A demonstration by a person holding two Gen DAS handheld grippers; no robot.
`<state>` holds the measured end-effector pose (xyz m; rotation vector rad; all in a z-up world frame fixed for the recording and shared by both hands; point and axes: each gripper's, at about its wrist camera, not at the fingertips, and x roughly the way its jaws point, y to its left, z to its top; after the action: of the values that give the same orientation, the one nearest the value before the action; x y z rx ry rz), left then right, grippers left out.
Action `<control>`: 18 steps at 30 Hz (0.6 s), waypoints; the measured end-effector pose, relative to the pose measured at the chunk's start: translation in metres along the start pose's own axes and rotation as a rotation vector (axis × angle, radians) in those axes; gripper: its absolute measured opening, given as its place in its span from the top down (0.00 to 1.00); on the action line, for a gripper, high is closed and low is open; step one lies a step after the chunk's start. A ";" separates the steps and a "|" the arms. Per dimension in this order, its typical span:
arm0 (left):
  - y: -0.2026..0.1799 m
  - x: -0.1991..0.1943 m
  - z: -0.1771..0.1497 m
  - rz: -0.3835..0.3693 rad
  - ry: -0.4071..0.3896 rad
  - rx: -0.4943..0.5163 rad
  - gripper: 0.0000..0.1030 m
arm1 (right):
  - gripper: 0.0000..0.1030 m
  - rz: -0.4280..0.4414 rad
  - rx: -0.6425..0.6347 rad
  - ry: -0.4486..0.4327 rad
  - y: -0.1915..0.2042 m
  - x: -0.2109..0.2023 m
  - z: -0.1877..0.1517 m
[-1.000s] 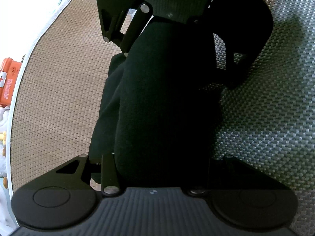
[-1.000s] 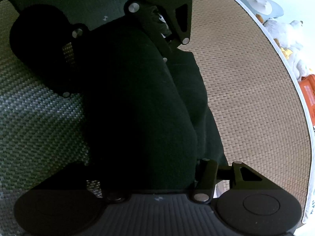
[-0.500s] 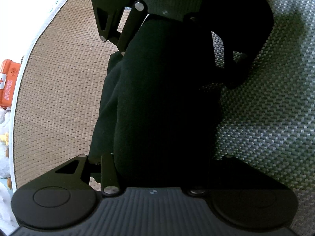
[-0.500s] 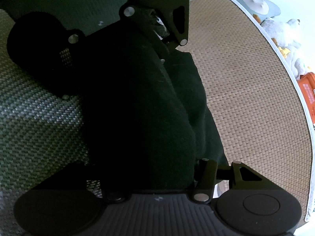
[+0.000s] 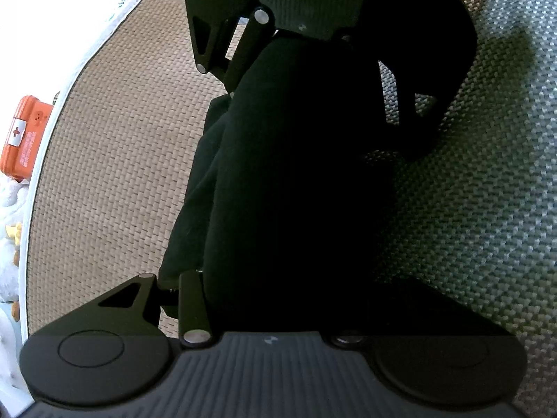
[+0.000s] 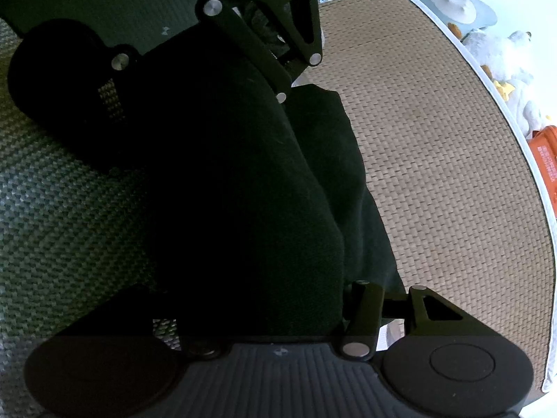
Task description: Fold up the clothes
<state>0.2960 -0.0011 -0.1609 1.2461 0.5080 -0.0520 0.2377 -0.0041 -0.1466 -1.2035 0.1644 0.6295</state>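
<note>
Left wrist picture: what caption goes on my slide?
Black garment bunched between the left claw over a woven mat.

In the left wrist view the woven mat (image 5: 115,160) lies bare to the left of the bunched black garment (image 5: 289,181), and the shaded weave to the right of it is bare too. The garment fills the middle from near to far, with the other gripper (image 5: 313,35) blocking its far end. At the mat's left edge stand an orange box (image 5: 24,142) and white soft toys (image 5: 8,244); in the right wrist view bare mat (image 6: 435,174) runs right to a white plush toy (image 6: 504,59).
</note>
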 end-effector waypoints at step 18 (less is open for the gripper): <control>-0.019 -0.036 -0.022 -0.092 0.033 -0.018 0.53 | 0.48 0.016 0.012 -0.005 0.005 -0.006 -0.002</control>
<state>0.2510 0.0042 -0.1681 1.2067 0.5930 -0.1046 0.2306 -0.0067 -0.1488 -1.1900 0.1733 0.6447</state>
